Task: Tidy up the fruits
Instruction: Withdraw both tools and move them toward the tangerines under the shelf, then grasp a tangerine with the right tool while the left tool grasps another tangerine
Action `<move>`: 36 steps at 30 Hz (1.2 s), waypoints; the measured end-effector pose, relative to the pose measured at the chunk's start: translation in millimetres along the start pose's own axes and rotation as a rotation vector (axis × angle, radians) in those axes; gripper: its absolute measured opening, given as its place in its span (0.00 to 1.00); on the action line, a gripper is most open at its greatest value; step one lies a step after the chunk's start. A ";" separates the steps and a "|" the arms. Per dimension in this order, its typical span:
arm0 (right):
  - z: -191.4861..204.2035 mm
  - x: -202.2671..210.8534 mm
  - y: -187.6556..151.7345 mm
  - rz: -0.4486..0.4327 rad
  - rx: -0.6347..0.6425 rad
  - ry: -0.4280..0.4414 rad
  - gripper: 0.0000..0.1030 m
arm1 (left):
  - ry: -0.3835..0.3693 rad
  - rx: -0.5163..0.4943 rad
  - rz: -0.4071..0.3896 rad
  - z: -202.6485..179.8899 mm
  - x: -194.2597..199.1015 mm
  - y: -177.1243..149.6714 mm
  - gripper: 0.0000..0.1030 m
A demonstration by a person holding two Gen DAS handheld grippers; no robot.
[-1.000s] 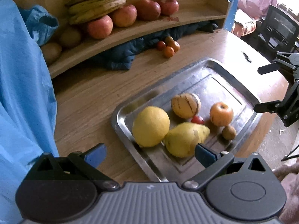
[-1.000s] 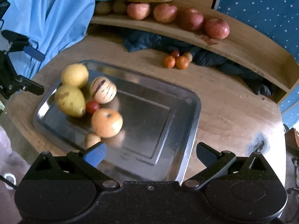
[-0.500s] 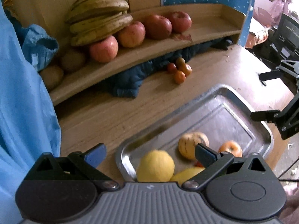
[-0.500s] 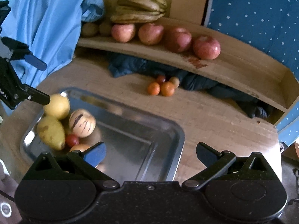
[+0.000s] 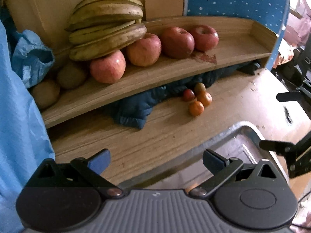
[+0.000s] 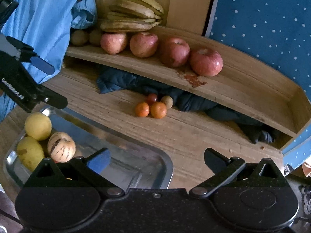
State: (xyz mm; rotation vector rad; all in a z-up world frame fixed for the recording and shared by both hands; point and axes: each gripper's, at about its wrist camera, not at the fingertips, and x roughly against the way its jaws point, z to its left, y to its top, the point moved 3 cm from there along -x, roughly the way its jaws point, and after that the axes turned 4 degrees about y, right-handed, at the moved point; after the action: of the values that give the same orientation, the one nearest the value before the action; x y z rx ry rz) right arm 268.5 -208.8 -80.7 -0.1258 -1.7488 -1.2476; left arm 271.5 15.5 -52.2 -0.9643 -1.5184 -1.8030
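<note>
Both grippers lifted, tilted up from tray toward shelf. Left view: my left gripper [image 5: 156, 160] wide open, empty; tray [image 5: 241, 128] rim just below fingers, small oranges [image 5: 200, 103] ahead on table, apples [image 5: 143, 47] lined on shelf, likely sorted. Right view: my right gripper [image 6: 157, 160] spread wide, nothing held; yellow fruits [image 6: 38, 126] in tray at lower left, probably awaiting shelving.

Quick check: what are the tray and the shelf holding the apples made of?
The tray looks like polished metal, probably stainless steel: it shines grey and mirrors light. The shelf looks like light unpainted wood or laminate, with visible grain and a reddish stain.
</note>
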 end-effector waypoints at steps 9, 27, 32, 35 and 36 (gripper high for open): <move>-15.9 -22.7 16.2 0.010 0.023 0.016 0.99 | 0.055 0.049 0.010 -3.1 -29.4 14.3 1.00; -66.9 -68.4 44.5 0.052 -0.128 0.035 0.98 | 0.029 -0.050 0.036 -27.5 -75.1 28.3 1.00; -69.9 -81.3 58.7 0.053 -0.197 0.101 0.94 | 0.013 -0.113 0.013 -50.4 -83.3 28.9 1.00; -64.3 -90.1 65.2 0.060 -0.179 0.111 0.89 | 0.002 -0.114 -0.001 -59.1 -86.0 29.8 1.00; -62.7 -92.8 66.6 0.063 -0.177 0.114 0.87 | -0.003 -0.112 -0.005 -61.3 -86.8 30.6 0.99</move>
State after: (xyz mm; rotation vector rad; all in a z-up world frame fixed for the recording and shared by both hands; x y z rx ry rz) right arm 395.5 -188.0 -101.4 -0.2075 -1.5252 -1.3364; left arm 335.8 -51.7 -112.0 -1.0172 -1.4356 -1.9076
